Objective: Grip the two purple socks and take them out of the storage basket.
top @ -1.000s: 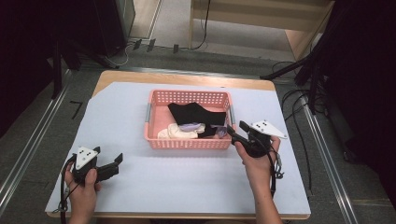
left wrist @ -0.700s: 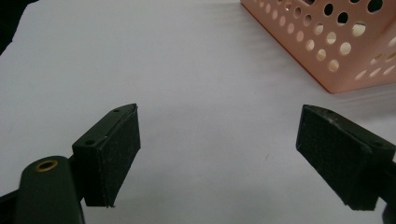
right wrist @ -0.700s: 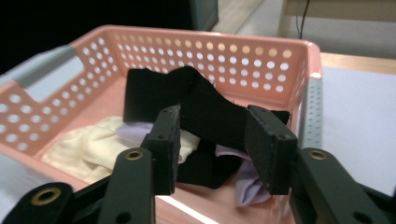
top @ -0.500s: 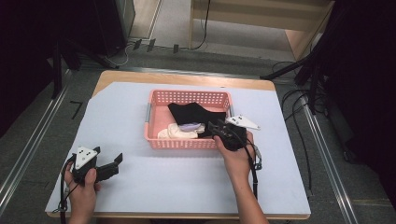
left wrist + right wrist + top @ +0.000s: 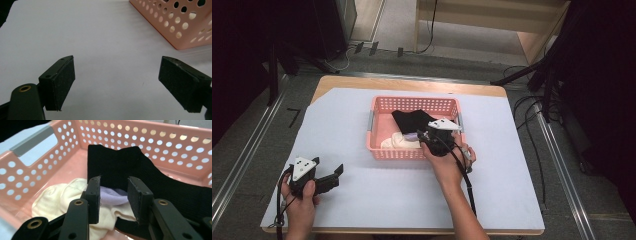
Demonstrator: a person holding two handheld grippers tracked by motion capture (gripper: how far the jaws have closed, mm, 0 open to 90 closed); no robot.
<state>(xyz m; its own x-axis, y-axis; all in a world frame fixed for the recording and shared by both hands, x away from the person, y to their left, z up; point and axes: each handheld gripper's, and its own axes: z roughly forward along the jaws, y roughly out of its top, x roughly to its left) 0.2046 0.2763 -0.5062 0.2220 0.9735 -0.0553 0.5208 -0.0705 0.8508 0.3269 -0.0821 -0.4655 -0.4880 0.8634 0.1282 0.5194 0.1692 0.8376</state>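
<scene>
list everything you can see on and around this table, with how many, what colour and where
basket: one, pink, perforated, table centre
black cloth: one, inside the basket, toward its back and right
cream cloth: one, front left of the basket
lilac cloth: one, between the cream and black cloths
table cover: one, pale white-blue, over the wooden table
cables: several, black, floor at right
left gripper: black, jaws wide open over bare cover, front left
right gripper: black, in the basket, jaws have just been closing around the lilac cloth
</scene>
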